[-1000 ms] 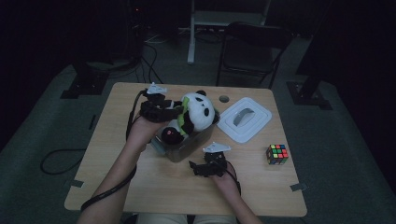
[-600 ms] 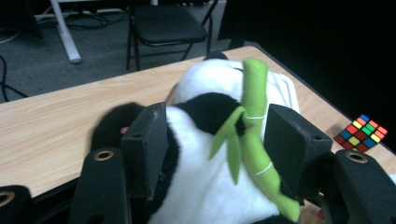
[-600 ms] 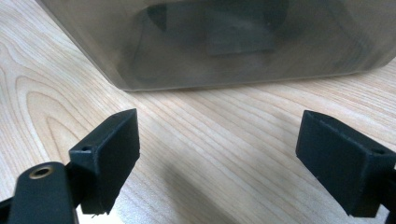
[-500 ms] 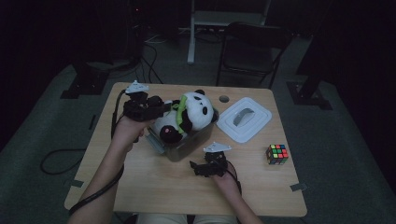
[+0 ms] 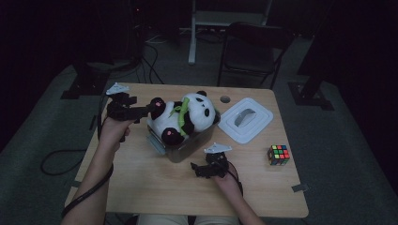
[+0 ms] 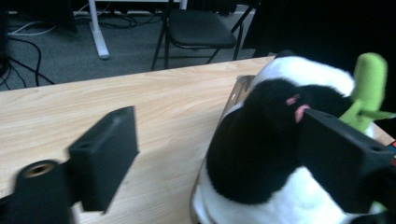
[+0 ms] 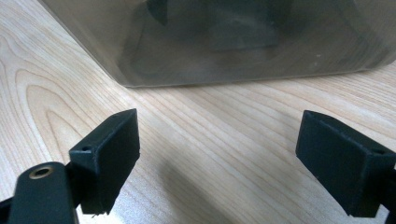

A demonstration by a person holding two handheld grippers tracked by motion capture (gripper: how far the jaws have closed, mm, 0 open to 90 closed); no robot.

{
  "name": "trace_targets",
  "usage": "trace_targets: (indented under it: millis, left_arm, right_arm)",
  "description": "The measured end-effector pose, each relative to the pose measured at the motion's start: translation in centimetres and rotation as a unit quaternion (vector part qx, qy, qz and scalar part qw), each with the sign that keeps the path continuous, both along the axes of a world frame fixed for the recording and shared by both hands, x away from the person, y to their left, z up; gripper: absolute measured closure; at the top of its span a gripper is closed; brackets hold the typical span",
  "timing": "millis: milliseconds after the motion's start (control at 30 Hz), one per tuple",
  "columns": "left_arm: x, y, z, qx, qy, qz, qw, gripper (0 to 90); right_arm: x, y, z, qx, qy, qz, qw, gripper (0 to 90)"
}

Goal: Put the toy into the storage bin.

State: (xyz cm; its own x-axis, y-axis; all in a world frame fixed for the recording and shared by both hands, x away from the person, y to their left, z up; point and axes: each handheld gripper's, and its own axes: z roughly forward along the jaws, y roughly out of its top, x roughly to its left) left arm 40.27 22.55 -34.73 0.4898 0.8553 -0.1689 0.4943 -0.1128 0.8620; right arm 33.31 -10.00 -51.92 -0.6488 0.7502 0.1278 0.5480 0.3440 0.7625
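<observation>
A black-and-white panda plush (image 5: 187, 115) holding a green stalk (image 6: 369, 88) sits in a clear plastic container (image 5: 187, 151) at the middle of the wooden table. My left gripper (image 5: 146, 111) is at the panda's left side, pointing at it, and its jaws have just been opening. In the left gripper view the panda's (image 6: 261, 154) black limb lies between the jaws (image 6: 219, 135) near the right one, and the left pad stands well apart from it. My right gripper (image 5: 199, 169) rests open on the table just in front of the container wall (image 7: 233, 42), nothing between its jaws (image 7: 219, 135).
A white container lid (image 5: 245, 119) lies to the right of the panda. A colour cube (image 5: 278, 154) sits near the table's right edge. A small round hole (image 5: 225, 99) is in the tabletop at the back. A dark chair (image 5: 253, 47) stands behind the table.
My left hand has drawn back leftward from over the panda to its left side, and its jaws stand wider. The right hand has not moved.
</observation>
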Motion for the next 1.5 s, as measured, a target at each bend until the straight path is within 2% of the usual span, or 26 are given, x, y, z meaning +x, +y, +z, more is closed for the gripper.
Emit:
trace_targets:
  millis: [33, 100, 167, 300, 367, 433, 500, 533, 667, 767, 867, 933, 967, 1067, 1200, 1367, 1500]
  left_arm:
    - [0.1, 0.2, -0.3, -0.005, -0.002, -0.002, 1.0000, 9.2]
    - [0.5, 0.6, -0.8, -0.006, 0.002, 0.004, 1.0000, 0.4]
    - [0.8, 1.1, -1.2, -0.018, 0.003, 0.005, 0.9998, 0.4]
    - [1.0, 1.9, -2.2, -0.018, -0.011, 0.010, 0.9997, 0.4]
    - [1.0, 2.2, -2.7, -0.009, -0.012, 0.014, 0.9998, 0.5]
    - [1.1, 2.3, -3.3, 0.011, -0.013, 0.022, 0.9996, 0.5]
    - [1.1, 2.3, -3.3, 0.011, -0.013, 0.022, 0.9996, 0.5]
    - [1.7, 2.7, -4.3, 0.016, -0.006, 0.034, 0.9993, 0.5]
    - [2.6, 3.2, -5.4, 0.014, 0.004, 0.052, 0.9985, 0.5]
    - [3.9, 3.7, -6.9, 0.009, 0.017, 0.072, 0.9972, 0.5]
    - [5.0, 3.8, -8.2, 0.025, 0.022, 0.085, 0.9958, 0.5]
    - [5.0, 3.8, -8.2, 0.025, 0.022, 0.085, 0.9958, 0.6]
    - [6.2, 3.5, -9.8, 0.042, 0.028, 0.096, 0.9941, 0.6]
    - [7.1, 3.0, -11.4, 0.059, 0.043, 0.097, 0.9926, 0.5]
    - [7.7, 2.3, -12.8, 0.066, 0.058, 0.090, 0.9920, 0.5]
    - [7.9, 1.6, -13.8, 0.071, 0.073, 0.077, 0.9918, 0.5]
    - [7.6, 1.1, -14.0, 0.085, 0.069, 0.068, 0.9917, 0.8]
  right_arm:
    - [0.0, 0.0, 0.0, -0.001, 0.000, -0.001, 1.0000, 13.4]
    - [0.0, -0.1, 0.0, -0.001, 0.001, -0.001, 1.0000, 13.4]
    - [0.0, -0.1, 0.0, -0.003, 0.000, -0.001, 1.0000, 13.4]
    - [0.1, -0.1, 0.1, -0.002, 0.000, -0.001, 1.0000, 13.4]
    - [0.1, -0.1, 0.1, -0.002, 0.000, -0.001, 1.0000, 13.4]
    - [0.2, -0.1, 0.1, -0.002, 0.000, -0.002, 1.0000, 13.4]
    - [0.3, -0.1, 0.0, -0.002, 0.002, -0.001, 1.0000, 13.4]
    - [0.3, -0.1, 0.0, -0.003, 0.002, -0.002, 1.0000, 13.4]
    - [0.2, -0.1, 0.0, -0.003, 0.001, -0.001, 1.0000, 13.4]
    - [0.3, -0.3, -0.1, -0.002, 0.002, -0.003, 1.0000, 13.4]
    - [0.4, -0.3, -0.1, -0.003, 0.002, -0.003, 1.0000, 13.4]
    - [0.4, -0.4, -0.1, -0.002, 0.004, -0.004, 1.0000, 13.4]
    - [0.5, -0.4, -0.1, -0.002, 0.003, -0.004, 1.0000, 13.5]
    - [0.8, -0.5, 0.1, -0.002, -0.001, -0.005, 1.0000, 13.5]
    - [1.3, -0.7, 0.3, 0.000, 0.000, -0.012, 0.9999, 13.5]
    - [1.8, -0.8, 0.7, -0.004, -0.005, -0.016, 0.9999, 13.5]
    - [2.0, -0.9, 0.5, -0.003, 0.001, -0.022, 0.9998, 13.5]
